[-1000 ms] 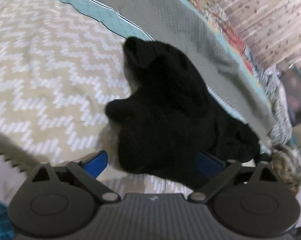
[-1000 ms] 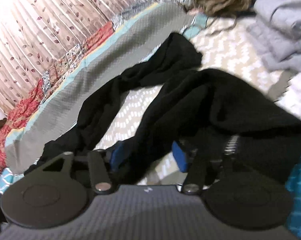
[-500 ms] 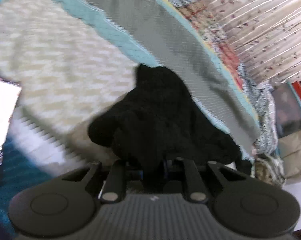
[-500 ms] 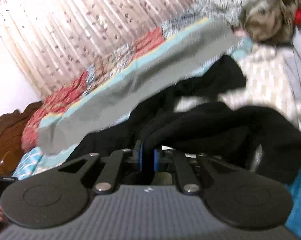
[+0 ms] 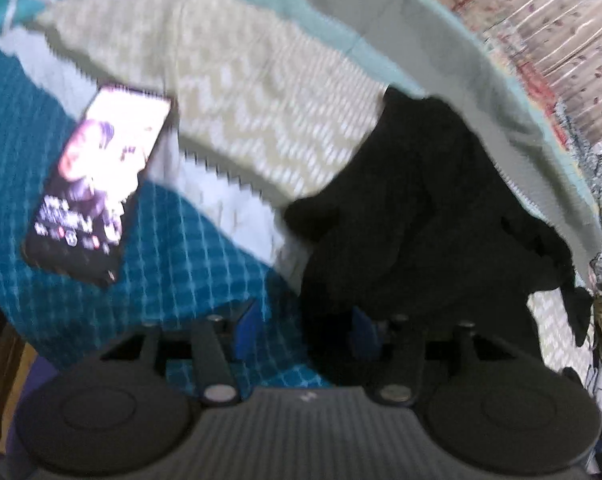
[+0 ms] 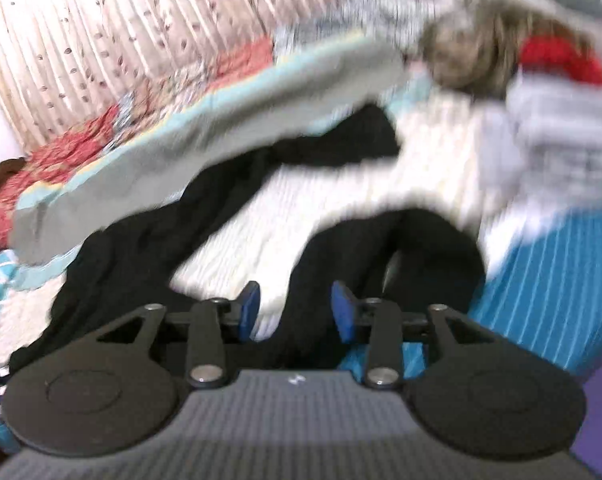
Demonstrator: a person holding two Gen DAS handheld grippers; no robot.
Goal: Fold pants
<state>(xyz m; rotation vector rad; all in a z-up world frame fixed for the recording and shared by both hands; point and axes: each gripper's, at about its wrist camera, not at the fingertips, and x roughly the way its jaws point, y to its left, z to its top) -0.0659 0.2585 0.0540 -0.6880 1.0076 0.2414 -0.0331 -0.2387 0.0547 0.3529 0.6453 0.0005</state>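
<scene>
The black pants (image 5: 429, 216) lie rumpled on the bed, one end close to my left gripper (image 5: 305, 330). That gripper is open, its blue pads apart, with black cloth lying between them and over the right pad. In the right wrist view the pants (image 6: 229, 216) stretch from the far middle to the near edge, with a fold of cloth between the open blue pads of my right gripper (image 6: 297, 310). Neither gripper is clamped on the cloth.
A lit phone (image 5: 97, 188) lies on the teal blanket (image 5: 189, 256) at left. A grey-and-teal quilt (image 6: 205, 128) runs along the far side. Piled clothes (image 6: 541, 80) sit at the far right. A patterned curtain (image 6: 101, 32) hangs behind.
Half a second ago both grippers were shut on the pants; now both are open. Both have pulled back toward the near, teal edge of the bed, and the phone has come into the left view.
</scene>
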